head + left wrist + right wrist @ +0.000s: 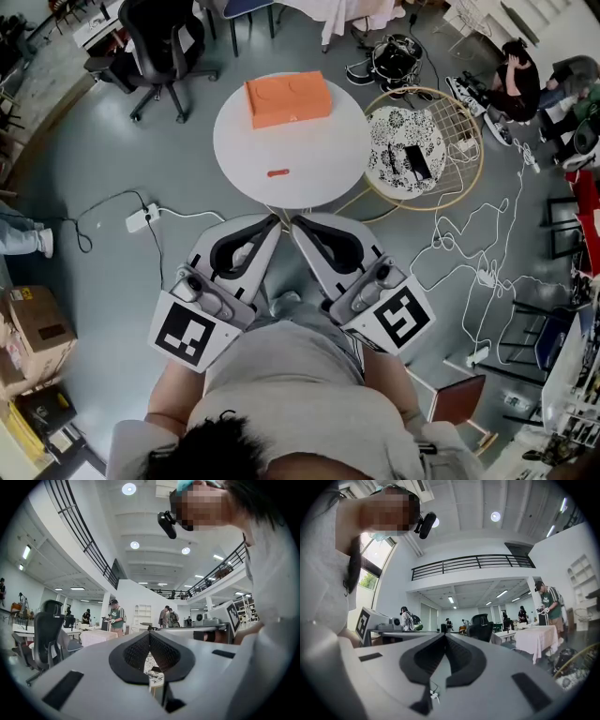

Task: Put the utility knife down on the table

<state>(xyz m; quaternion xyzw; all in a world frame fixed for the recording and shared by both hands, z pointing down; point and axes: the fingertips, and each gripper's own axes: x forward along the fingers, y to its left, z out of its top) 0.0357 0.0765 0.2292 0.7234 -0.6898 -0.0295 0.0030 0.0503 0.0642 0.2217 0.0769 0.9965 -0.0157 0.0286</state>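
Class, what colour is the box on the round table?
The box is orange; the head view shows it best.

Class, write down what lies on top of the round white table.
An orange box and a small orange knife lie apart on the table. Whatever is beneath the box is covered.

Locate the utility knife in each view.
Head view: knife on the round table, nearer the wearer than the orange box.
Left gripper view: not in it.
Right gripper view: not in it.
Shared landmark, gripper views only: the person in green.
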